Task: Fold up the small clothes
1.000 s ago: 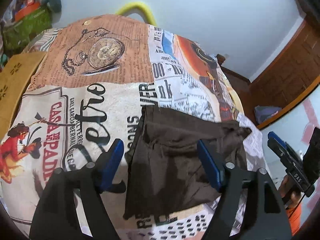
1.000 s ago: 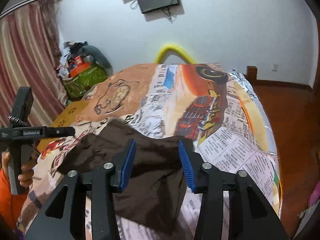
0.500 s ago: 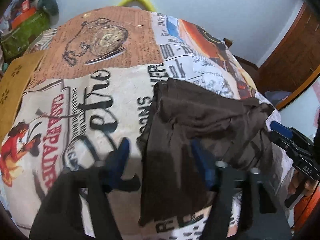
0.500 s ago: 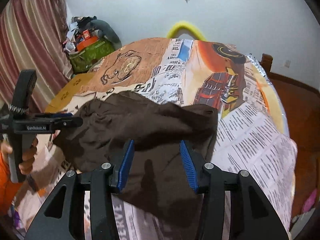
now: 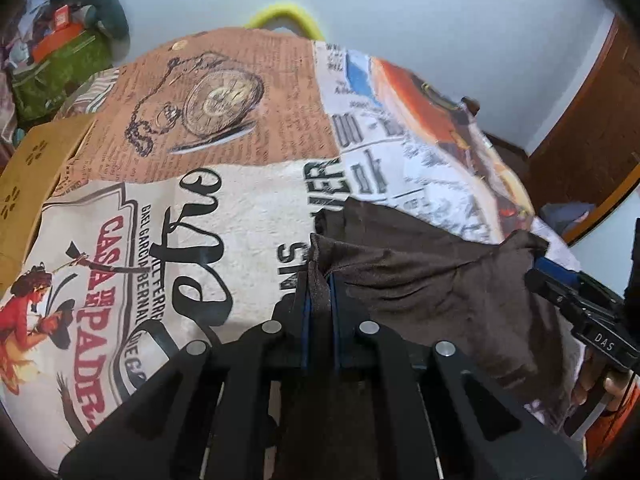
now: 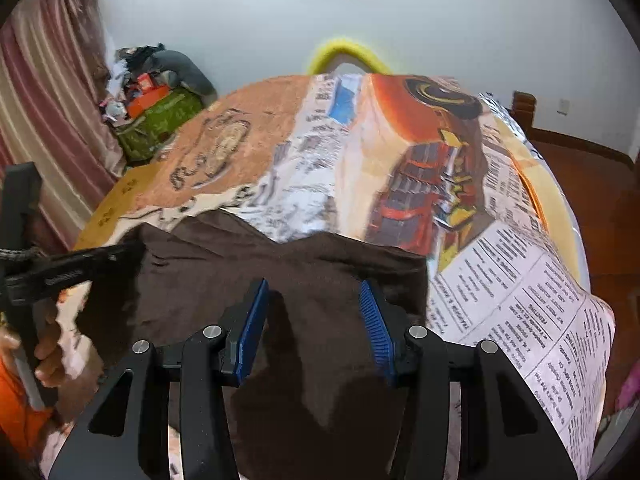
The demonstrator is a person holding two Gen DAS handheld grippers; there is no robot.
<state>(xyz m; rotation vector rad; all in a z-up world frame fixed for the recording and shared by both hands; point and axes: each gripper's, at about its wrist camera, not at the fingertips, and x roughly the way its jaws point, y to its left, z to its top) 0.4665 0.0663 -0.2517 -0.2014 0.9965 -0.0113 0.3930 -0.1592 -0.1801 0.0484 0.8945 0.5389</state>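
Observation:
A small dark brown garment (image 5: 432,284) lies crumpled on the printed bedcover (image 5: 224,216). My left gripper (image 5: 320,280) is shut on the garment's left edge, with cloth bunched between the blue pads. In the right wrist view the same brown garment (image 6: 304,280) spreads under my right gripper (image 6: 312,300), which is open above it, blue pads wide apart and empty. The left gripper (image 6: 120,254) shows there at the garment's left corner. The right gripper (image 5: 548,270) shows in the left wrist view at the garment's right corner.
The bedcover (image 6: 460,200) has clock, car and newspaper prints. A tan cardboard box (image 5: 28,176) sits at the left edge. A cluttered green pile (image 6: 160,116) stands by the curtain. A yellow hoop (image 6: 348,54) rises behind the bed. Wooden floor (image 6: 600,184) lies to the right.
My left gripper has closed on the garment's left edge; it was open before. Both grippers have moved in closer over the garment. The right gripper stays open.

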